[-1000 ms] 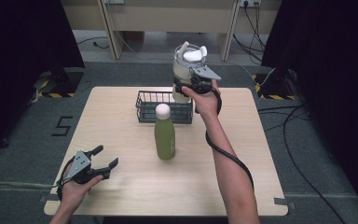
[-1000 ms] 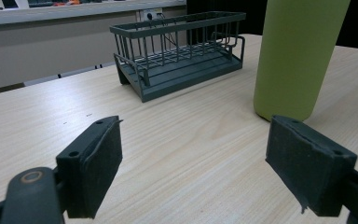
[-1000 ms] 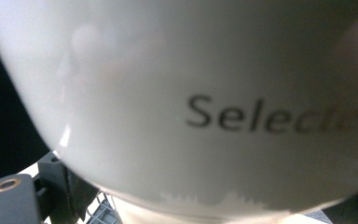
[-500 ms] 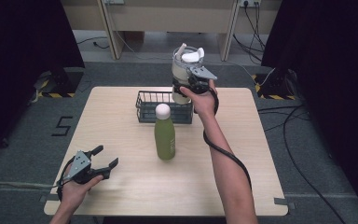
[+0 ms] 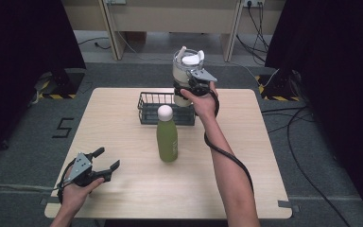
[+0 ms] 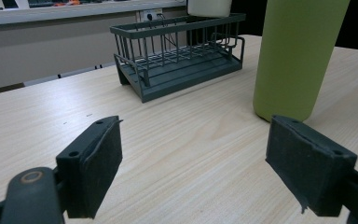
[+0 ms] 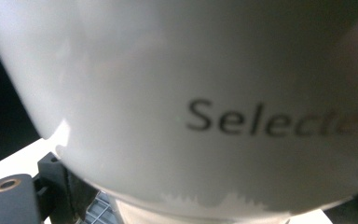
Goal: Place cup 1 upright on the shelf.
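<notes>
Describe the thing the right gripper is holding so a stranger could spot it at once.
On the light wooden table, look above the far side of the dark wire basket. There the right gripper holds up a white, clear-topped jug. Unlike the green bottle standing nearby, it hangs in the air.

We see a green bottle (image 5: 167, 140) with a white cap standing upright near the middle of the table (image 5: 123, 118), just in front of a dark wire basket (image 5: 158, 108) that sits by the far edge. Around the table lies grey floor (image 5: 23, 142) with black cables (image 5: 307, 113) at the right and yellow-black striped tape (image 5: 56, 95) beyond the far left corner.
</notes>
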`<state>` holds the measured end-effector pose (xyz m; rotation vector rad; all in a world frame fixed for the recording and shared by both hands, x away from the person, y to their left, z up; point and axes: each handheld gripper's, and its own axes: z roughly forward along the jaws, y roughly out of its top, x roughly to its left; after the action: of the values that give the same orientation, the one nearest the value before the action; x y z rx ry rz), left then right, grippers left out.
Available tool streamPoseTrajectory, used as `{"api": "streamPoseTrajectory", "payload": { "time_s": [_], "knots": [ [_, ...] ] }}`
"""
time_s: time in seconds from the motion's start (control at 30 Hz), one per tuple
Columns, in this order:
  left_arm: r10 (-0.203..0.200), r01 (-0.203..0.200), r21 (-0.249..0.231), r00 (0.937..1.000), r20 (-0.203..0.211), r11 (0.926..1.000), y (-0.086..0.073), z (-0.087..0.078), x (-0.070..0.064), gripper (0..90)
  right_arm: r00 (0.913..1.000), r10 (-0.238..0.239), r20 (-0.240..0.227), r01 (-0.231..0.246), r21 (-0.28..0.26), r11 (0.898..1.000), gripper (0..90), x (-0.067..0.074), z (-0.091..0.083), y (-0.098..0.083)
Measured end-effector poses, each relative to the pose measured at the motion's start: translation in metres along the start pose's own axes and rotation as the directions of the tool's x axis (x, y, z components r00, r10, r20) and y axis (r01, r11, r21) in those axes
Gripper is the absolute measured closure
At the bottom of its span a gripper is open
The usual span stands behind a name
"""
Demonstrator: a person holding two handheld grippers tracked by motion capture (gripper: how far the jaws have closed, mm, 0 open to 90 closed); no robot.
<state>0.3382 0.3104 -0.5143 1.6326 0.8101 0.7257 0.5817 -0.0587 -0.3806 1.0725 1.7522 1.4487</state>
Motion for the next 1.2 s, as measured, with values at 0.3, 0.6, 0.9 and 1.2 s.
{"api": "streamPoseTrajectory", "payload": {
  "time_s": [0.3, 0.6, 0.9, 1.2],
  "knots": [
    [0.0, 0.0, 0.001, 1.0, 0.005, 1.0, 0.0, 0.001, -0.001, 17.7, 0.9999, 0.008, 0.005, -0.009, 0.01, 1.0, 10.3, -0.001, 0.004, -0.004],
    [0.001, -0.001, 0.002, 1.0, 0.009, 1.0, 0.0, 0.002, -0.001, 17.7, 0.9999, 0.006, 0.008, -0.006, 0.011, 1.0, 10.3, -0.001, 0.003, -0.006],
    [-0.001, 0.001, 0.002, 1.0, 0.009, 1.0, 0.0, 0.002, -0.002, 17.7, 0.9999, 0.002, 0.012, -0.003, 0.032, 0.999, 10.3, 0.001, 0.008, -0.013],
    [0.001, -0.001, 0.003, 0.9999, 0.011, 1.0, 0.0, 0.002, -0.002, 17.7, 0.9999, -0.003, 0.011, 0.002, 0.048, 0.999, 10.3, 0.002, 0.013, -0.021]
  ]
}}
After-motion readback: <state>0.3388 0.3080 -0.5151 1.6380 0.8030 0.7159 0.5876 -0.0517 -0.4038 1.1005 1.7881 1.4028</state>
